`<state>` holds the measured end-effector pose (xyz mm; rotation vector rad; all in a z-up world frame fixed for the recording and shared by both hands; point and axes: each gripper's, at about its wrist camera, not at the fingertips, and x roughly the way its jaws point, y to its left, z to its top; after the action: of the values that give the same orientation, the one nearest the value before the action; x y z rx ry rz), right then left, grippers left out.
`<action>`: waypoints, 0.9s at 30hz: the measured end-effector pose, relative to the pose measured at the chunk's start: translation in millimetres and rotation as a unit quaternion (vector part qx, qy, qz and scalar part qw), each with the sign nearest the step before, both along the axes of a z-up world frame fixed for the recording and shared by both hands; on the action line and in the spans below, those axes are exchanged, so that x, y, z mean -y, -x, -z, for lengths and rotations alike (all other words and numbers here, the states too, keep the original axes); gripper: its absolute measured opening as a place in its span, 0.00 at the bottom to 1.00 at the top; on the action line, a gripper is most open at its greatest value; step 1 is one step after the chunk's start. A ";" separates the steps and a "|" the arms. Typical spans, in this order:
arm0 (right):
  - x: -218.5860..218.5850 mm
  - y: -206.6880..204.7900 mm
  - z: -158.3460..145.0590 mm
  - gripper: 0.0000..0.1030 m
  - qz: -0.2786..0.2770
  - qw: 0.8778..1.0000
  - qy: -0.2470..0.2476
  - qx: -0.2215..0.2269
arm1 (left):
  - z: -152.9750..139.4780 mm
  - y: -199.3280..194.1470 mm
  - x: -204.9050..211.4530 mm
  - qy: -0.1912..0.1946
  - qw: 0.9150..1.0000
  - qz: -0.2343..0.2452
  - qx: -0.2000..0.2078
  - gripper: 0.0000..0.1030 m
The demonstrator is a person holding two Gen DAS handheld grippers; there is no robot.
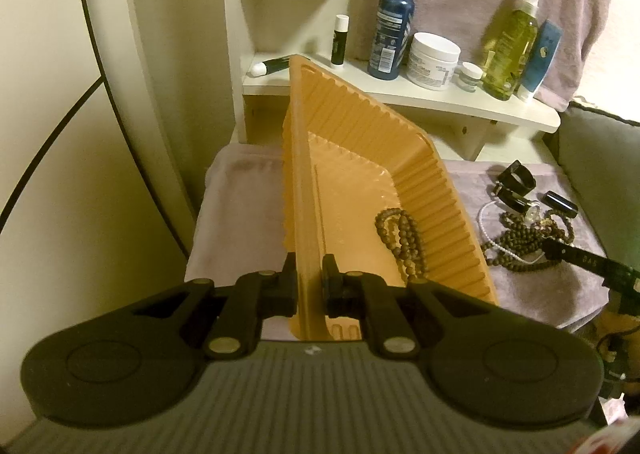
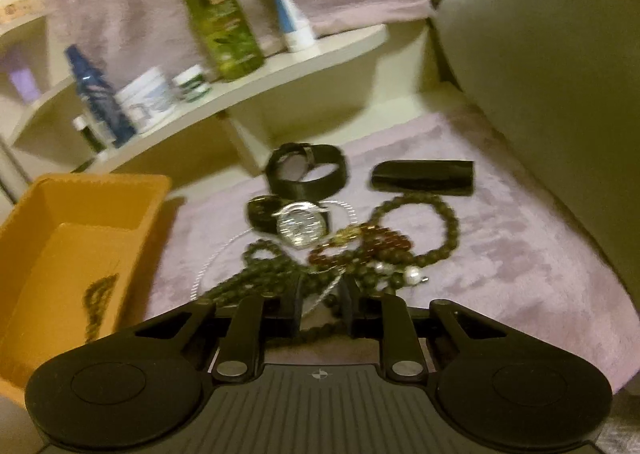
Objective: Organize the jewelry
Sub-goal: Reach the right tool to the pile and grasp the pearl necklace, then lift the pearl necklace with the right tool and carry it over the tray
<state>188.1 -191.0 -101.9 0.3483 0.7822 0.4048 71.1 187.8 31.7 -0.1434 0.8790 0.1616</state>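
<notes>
My left gripper [image 1: 310, 266] is shut on the near rim of an orange ribbed tray [image 1: 360, 125], which is tilted up on its side. A brown bead bracelet [image 1: 400, 242] lies in the tray's low corner. My right gripper [image 2: 323, 290] hovers low over a jewelry pile on a lilac towel [image 2: 500, 254], its jaws narrowly apart. A thin silver chain [image 2: 320, 294] and dark brown beads [image 2: 256, 274] lie between and under the jaws. The pile also holds a silver-faced watch [image 2: 302, 228], a black-strap watch [image 2: 308, 169], red beads [image 2: 380, 244] and a pearl [image 2: 412, 276].
A black case [image 2: 424, 177] lies beyond the pile. Behind it a cream shelf [image 1: 440, 93] carries bottles and jars. A grey cushion [image 2: 540, 53] borders the towel on the right. The orange tray [image 2: 132, 205] stands left of the pile.
</notes>
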 end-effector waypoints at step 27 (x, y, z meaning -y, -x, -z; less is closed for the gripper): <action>14.8 28.7 -89.2 0.02 -0.029 0.986 0.031 0.161 | -1.3 1.0 1.8 -0.002 1.000 0.000 0.003 0.10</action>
<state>159.4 -205.9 -12.7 0.1954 0.4881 0.4776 70.2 186.0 33.0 -0.1397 0.8718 0.1628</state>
